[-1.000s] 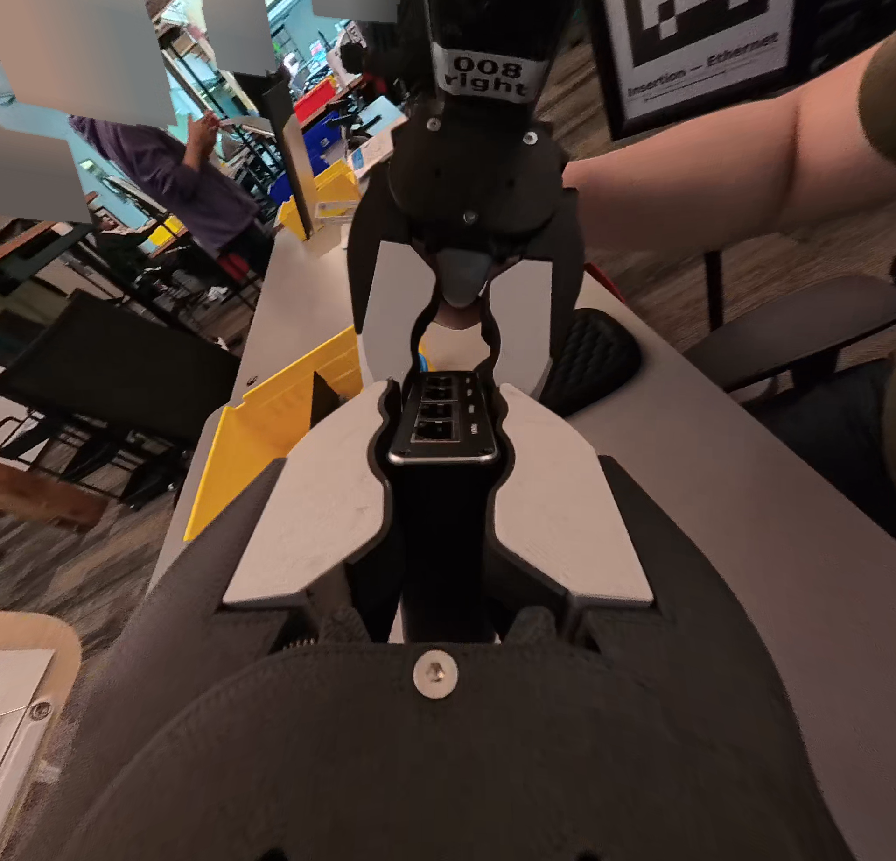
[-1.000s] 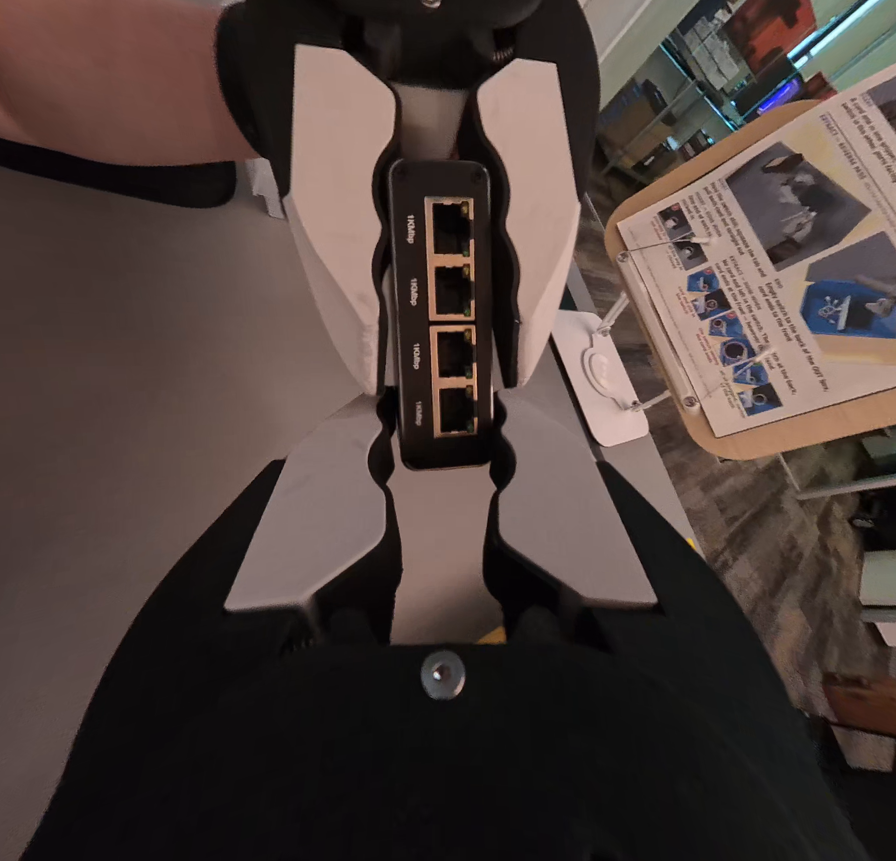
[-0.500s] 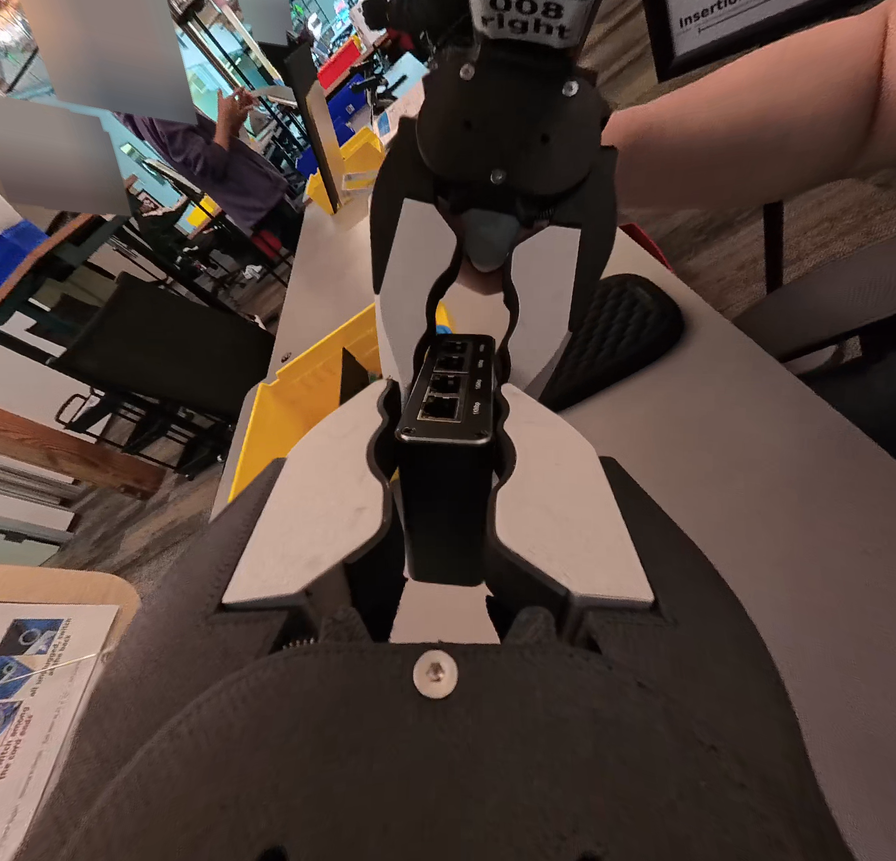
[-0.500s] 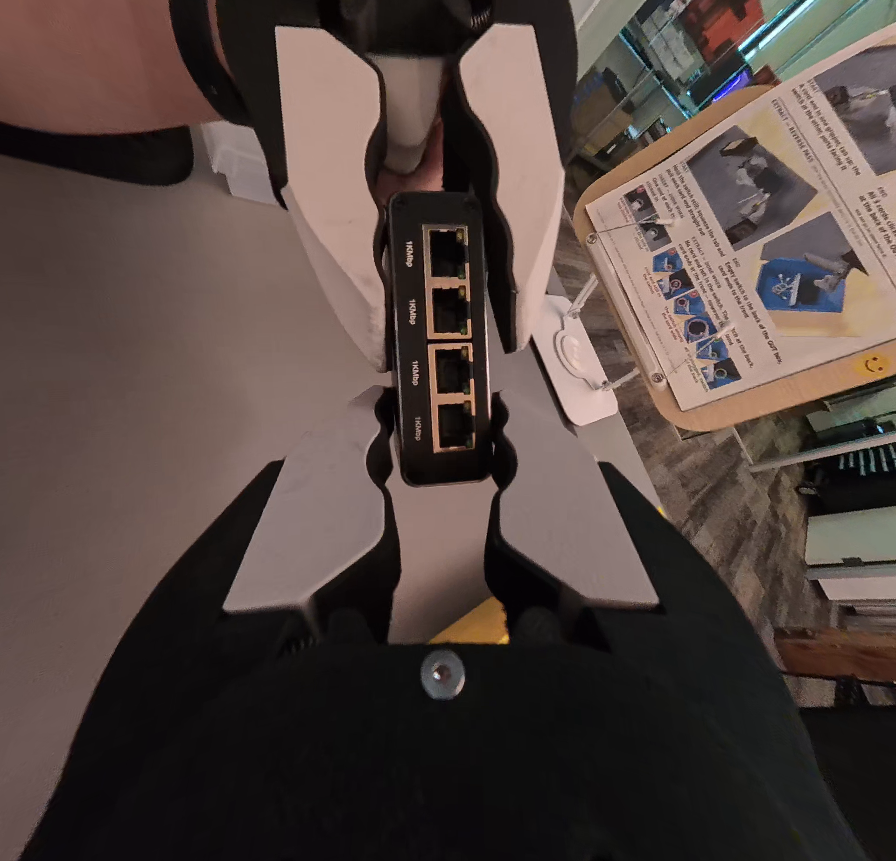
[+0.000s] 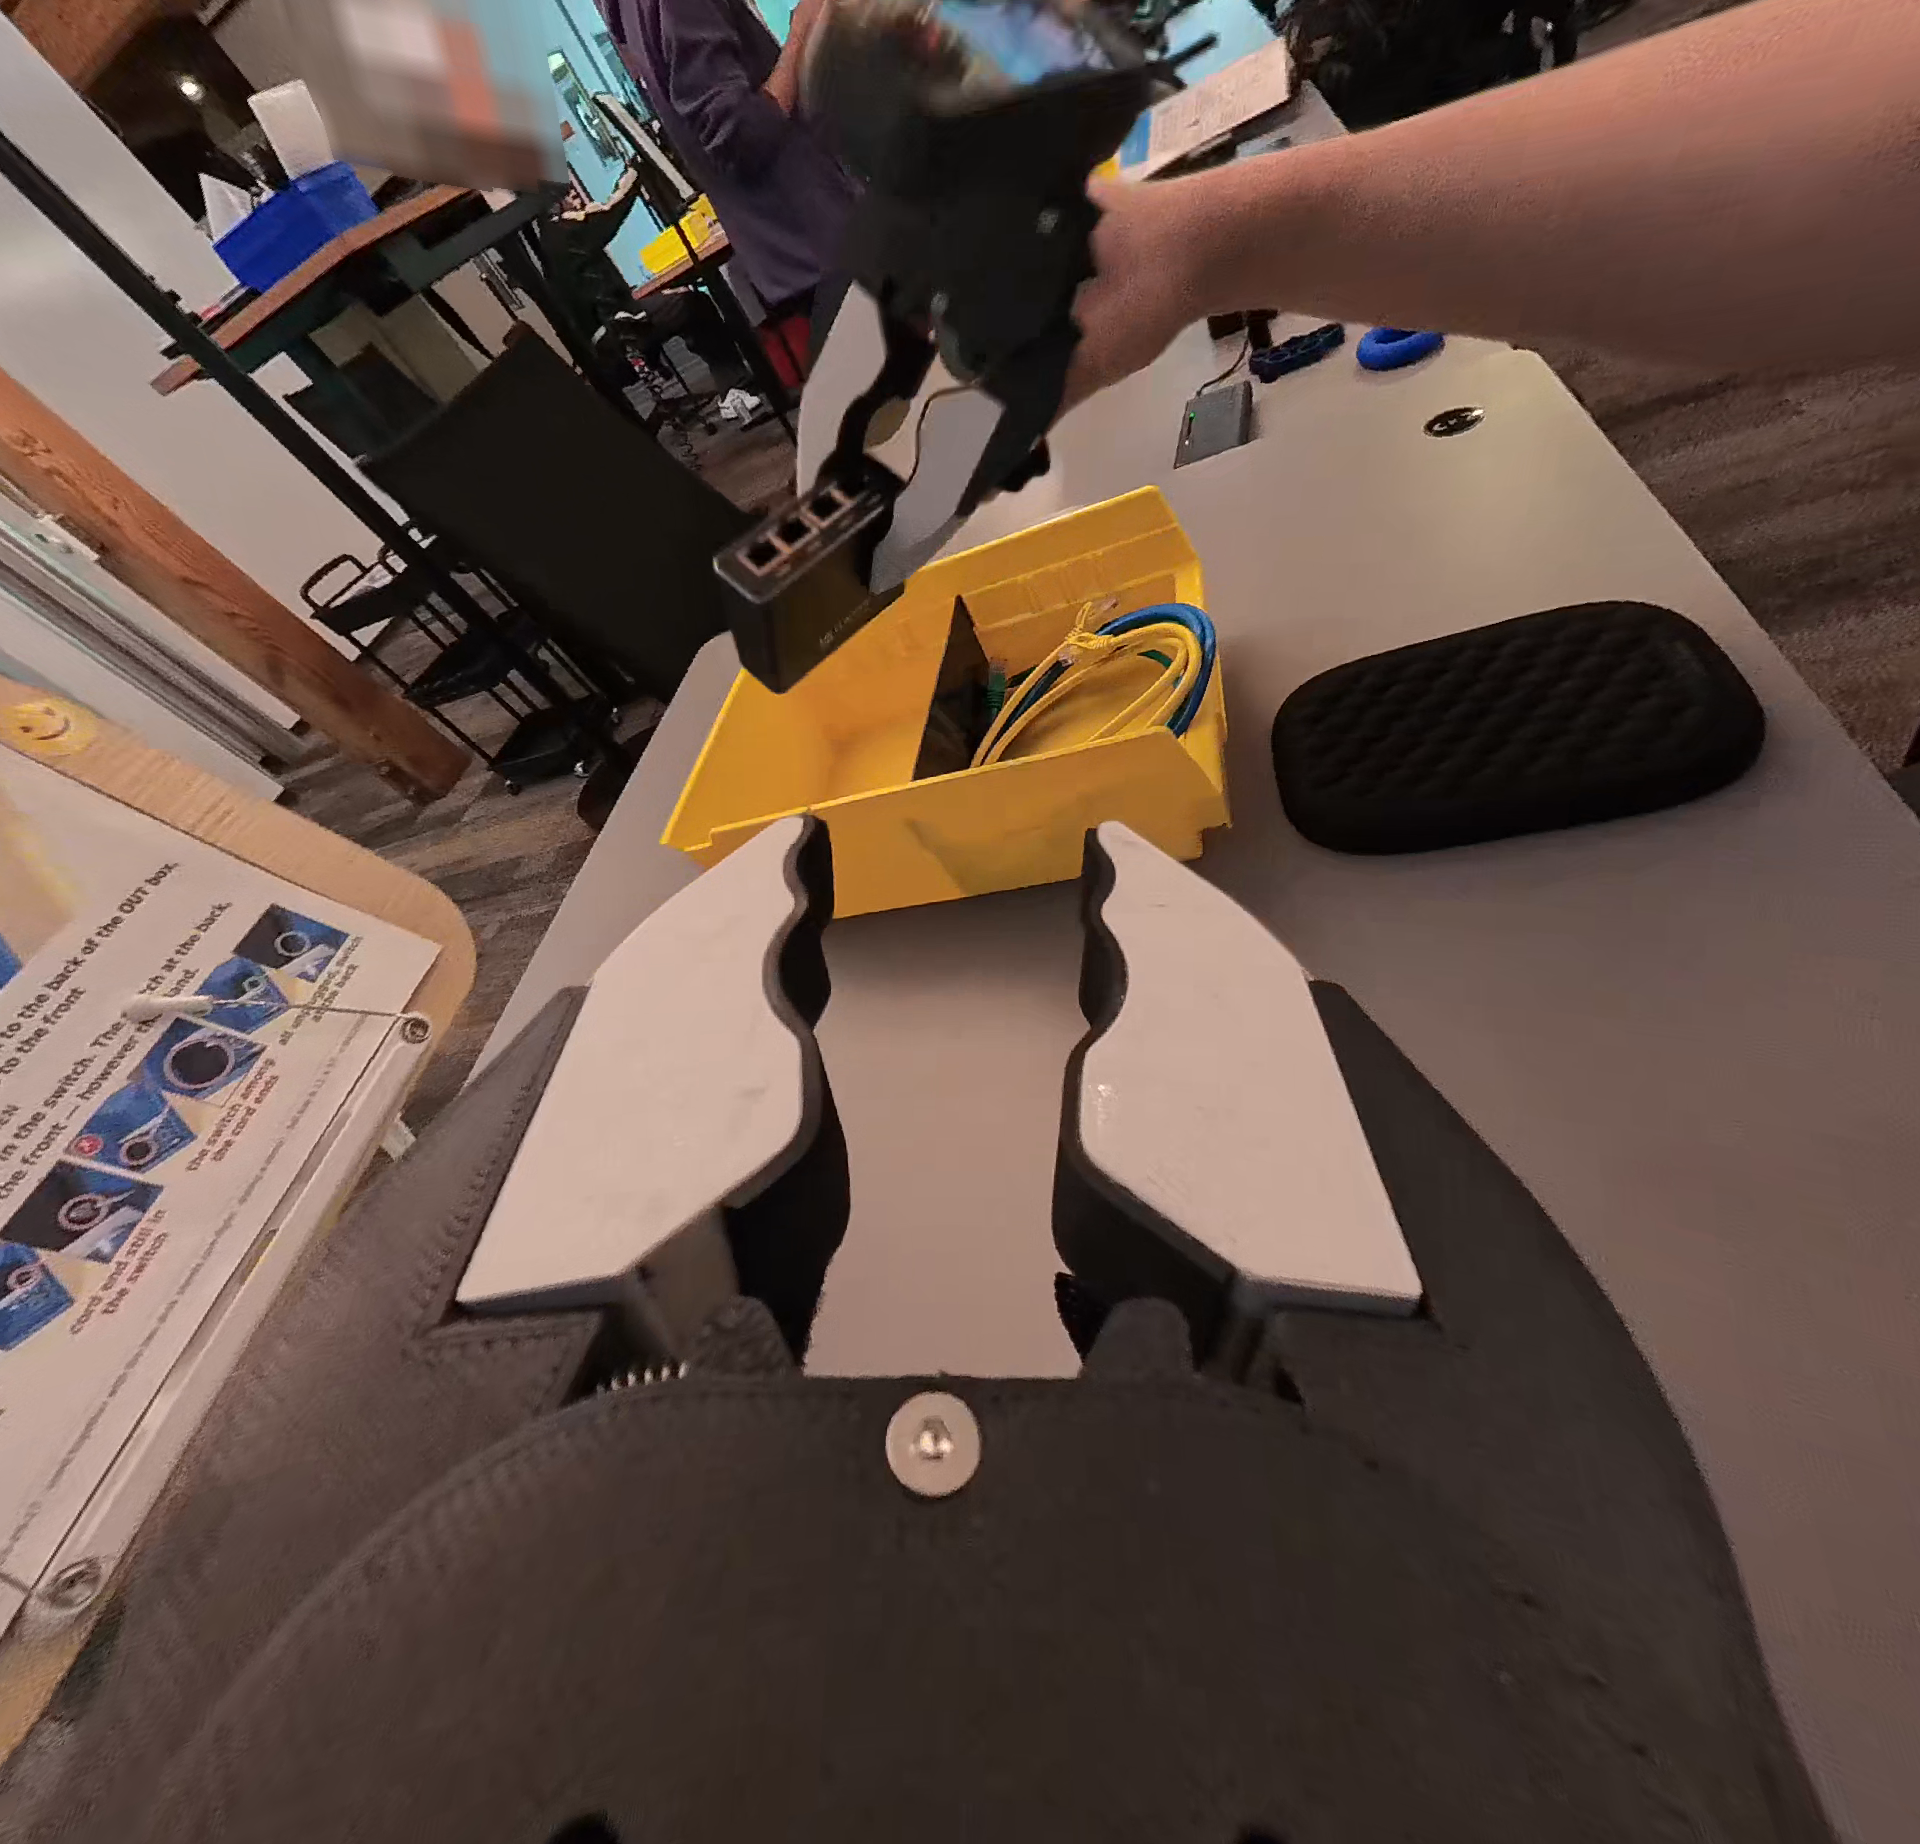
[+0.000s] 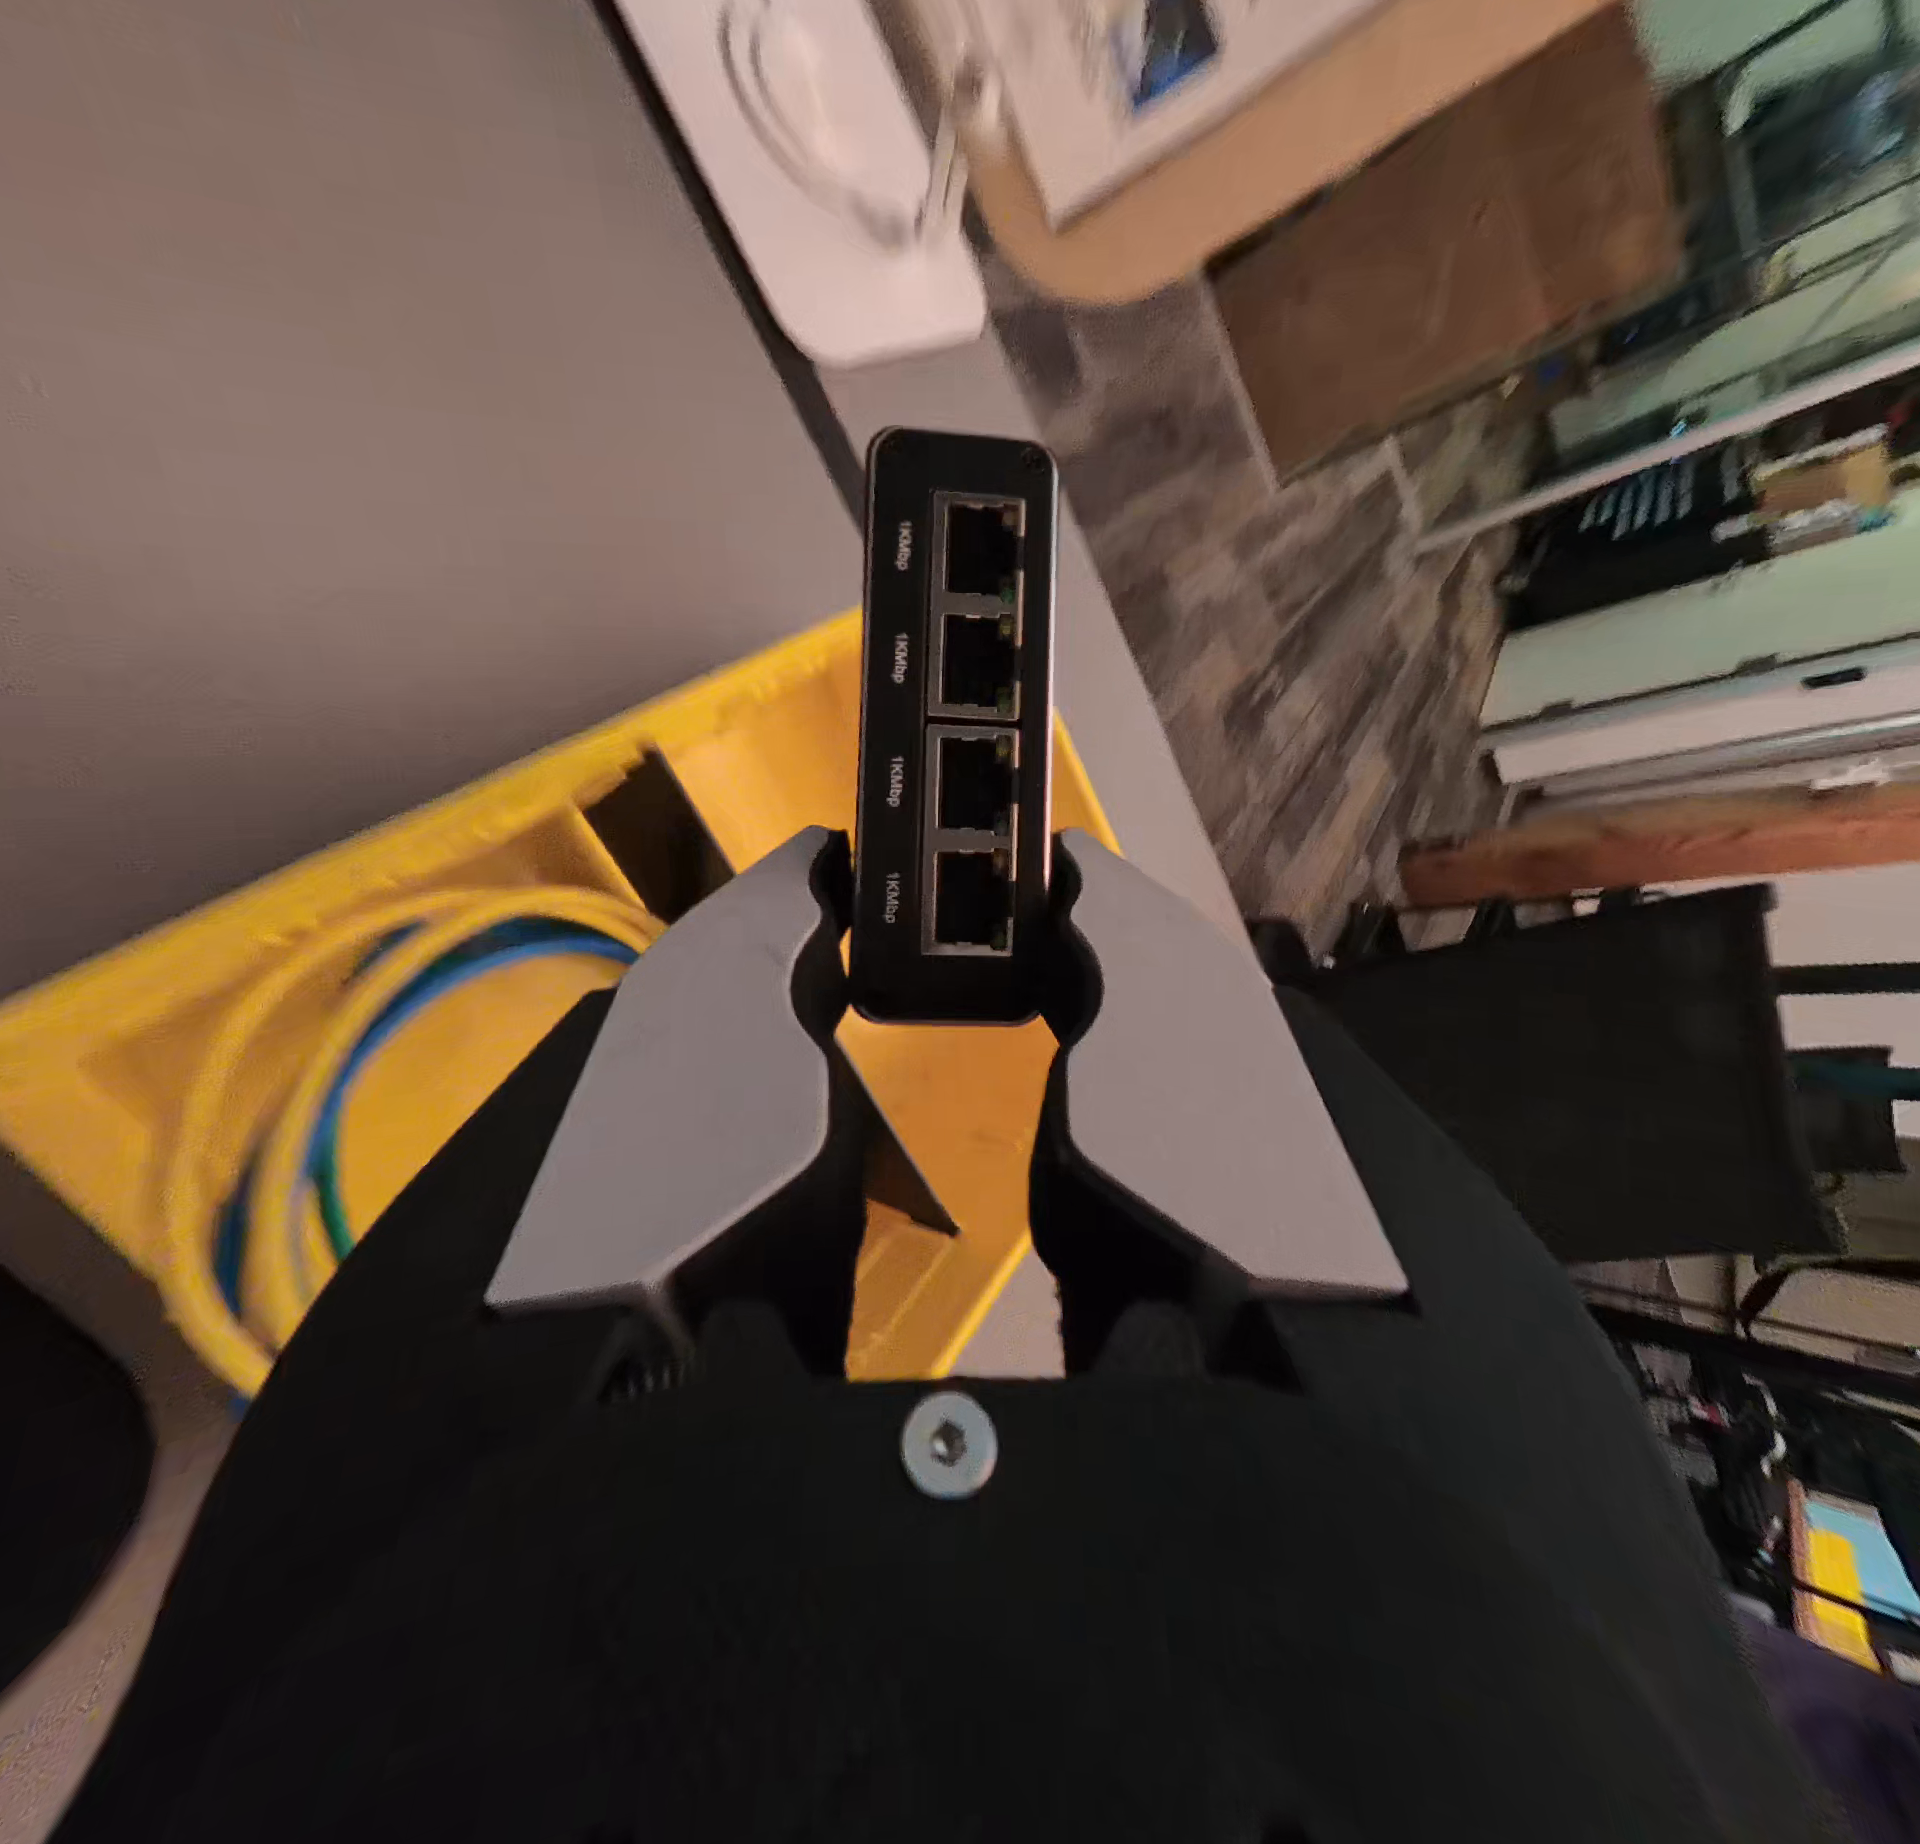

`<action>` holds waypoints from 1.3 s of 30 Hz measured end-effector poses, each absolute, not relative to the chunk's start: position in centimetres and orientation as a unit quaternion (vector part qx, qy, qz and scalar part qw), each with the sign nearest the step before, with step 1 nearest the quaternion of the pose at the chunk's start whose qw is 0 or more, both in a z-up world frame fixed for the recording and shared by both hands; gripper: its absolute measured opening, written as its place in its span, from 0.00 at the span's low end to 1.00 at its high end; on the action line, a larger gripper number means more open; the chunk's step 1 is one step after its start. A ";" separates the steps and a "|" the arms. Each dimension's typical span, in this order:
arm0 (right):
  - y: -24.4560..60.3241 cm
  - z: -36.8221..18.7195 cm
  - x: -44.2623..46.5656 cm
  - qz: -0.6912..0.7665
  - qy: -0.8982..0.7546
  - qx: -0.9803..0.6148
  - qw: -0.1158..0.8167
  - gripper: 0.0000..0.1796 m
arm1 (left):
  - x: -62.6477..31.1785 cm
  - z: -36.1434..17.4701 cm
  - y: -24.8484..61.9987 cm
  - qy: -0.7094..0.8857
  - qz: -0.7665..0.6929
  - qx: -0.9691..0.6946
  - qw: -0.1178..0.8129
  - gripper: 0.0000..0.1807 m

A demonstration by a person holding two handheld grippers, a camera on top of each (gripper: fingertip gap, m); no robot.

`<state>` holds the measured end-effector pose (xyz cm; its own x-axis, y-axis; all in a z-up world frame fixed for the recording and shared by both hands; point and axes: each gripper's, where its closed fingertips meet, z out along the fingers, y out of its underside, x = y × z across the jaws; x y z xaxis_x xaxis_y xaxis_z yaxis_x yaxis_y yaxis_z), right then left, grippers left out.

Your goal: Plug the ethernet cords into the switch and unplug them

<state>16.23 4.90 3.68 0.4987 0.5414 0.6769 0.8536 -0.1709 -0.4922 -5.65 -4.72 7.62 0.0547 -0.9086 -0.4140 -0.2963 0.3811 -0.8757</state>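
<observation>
Right hand-held gripper grips switch above yellow bin, seemingly near table edge; left hand-held gripper wide, empty.

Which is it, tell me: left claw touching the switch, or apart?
Apart. The left wrist view shows the left claw open and empty over the table, while the switch hangs farther off in the right claw.

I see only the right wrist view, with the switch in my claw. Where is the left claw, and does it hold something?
Observer: The left claw is open and empty, low over the table before the yellow bin.
Operator: Which cord end stands free?
Observer: A yellow plug sticks up from the cords, beside the divider.
Operator: Is something beyond the bin?
Observer: A small grey box lies on the table there.
</observation>
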 end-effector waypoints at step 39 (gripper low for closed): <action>5.1 -2.5 30.8 -0.007 0.036 -0.929 0.369 0.35 | -26.4 10.4 7.7 0.362 -0.043 -0.742 0.563 0.38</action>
<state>30.81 5.15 -2.52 0.9973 -0.0721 -0.0146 -0.0625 -0.7250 -0.6859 -26.43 7.75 10.43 0.7346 -0.5853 -0.3432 -0.4884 -0.1050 -0.8663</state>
